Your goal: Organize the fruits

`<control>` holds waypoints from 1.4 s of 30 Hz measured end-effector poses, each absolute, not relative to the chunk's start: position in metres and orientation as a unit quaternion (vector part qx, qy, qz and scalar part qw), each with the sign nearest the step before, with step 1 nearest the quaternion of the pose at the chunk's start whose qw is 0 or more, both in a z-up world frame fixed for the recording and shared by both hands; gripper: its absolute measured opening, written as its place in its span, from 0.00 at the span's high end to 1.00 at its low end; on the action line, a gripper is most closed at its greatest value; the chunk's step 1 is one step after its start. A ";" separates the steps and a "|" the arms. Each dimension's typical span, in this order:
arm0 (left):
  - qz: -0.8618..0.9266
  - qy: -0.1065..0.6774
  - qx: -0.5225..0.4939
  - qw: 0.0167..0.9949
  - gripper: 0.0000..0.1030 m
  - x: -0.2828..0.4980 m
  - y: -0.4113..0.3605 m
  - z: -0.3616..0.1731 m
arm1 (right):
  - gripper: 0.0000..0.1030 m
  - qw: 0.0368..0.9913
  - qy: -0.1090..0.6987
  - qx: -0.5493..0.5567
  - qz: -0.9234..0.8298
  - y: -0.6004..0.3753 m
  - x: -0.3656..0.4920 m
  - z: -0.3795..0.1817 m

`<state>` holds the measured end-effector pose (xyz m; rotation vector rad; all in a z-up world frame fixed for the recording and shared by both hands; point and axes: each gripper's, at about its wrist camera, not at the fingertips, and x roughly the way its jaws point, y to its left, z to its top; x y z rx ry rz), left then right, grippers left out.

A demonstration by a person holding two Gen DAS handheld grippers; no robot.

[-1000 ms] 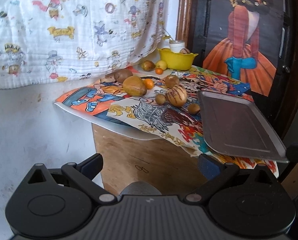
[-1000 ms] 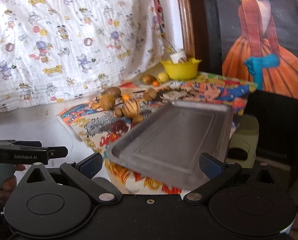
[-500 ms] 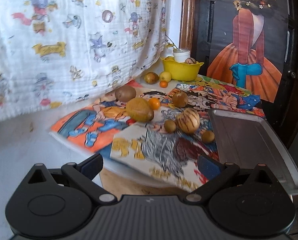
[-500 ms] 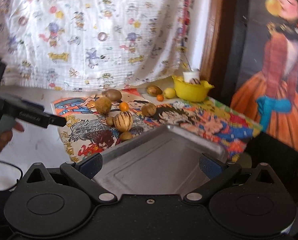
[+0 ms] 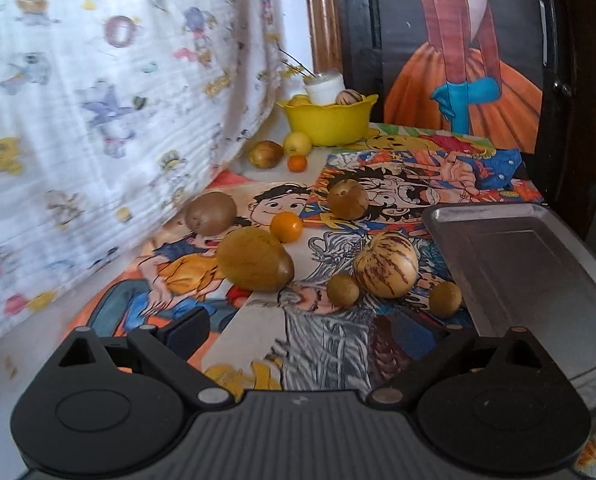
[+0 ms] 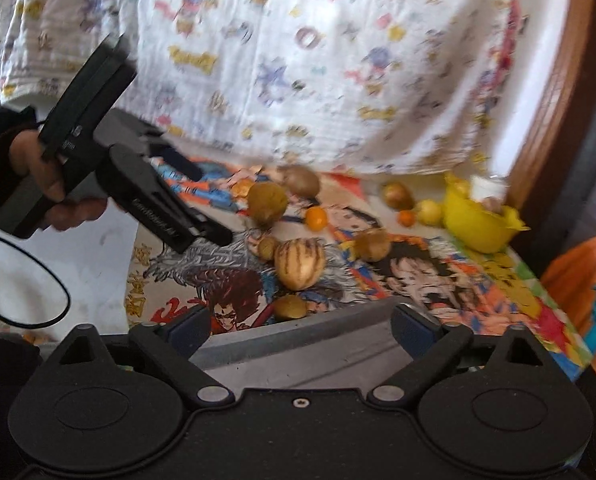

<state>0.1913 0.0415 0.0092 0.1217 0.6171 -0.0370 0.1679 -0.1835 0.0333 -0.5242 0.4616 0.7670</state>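
My right claw [image 6: 300, 330] is closing, nothing between its jaws, metal tray [image 6: 298, 356] below, striped melon [image 6: 299, 264] ahead; left claw [image 5: 322, 330] released.

A home room — cartoon-print curtain [image 5: 98, 92], wooden door frame [image 5: 322, 20], comic-patterned tablecloth [image 5: 418, 168]

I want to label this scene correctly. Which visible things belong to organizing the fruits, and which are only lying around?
For the job:
- striped melon
- small oranges
- brown fruits
- metal tray
- yellow bowl
- left gripper, open
- right gripper, closing, nothing between

Just lying about:
- cartoon cloth
- white jar
- printed sheet
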 end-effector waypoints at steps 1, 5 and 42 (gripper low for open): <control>-0.023 0.305 0.062 0.950 0.06 0.196 0.041 0.007 | 0.13 0.864 0.226 -0.251 0.373 -0.180 0.174 0.029; -0.036 0.310 0.066 0.948 0.13 0.210 0.040 -0.001 | 0.22 0.855 0.238 -0.251 0.386 -0.170 0.193 0.016; -0.094 0.328 0.060 0.938 0.73 0.251 0.031 -0.024 | 0.69 0.836 0.276 -0.251 0.402 -0.139 0.241 -0.024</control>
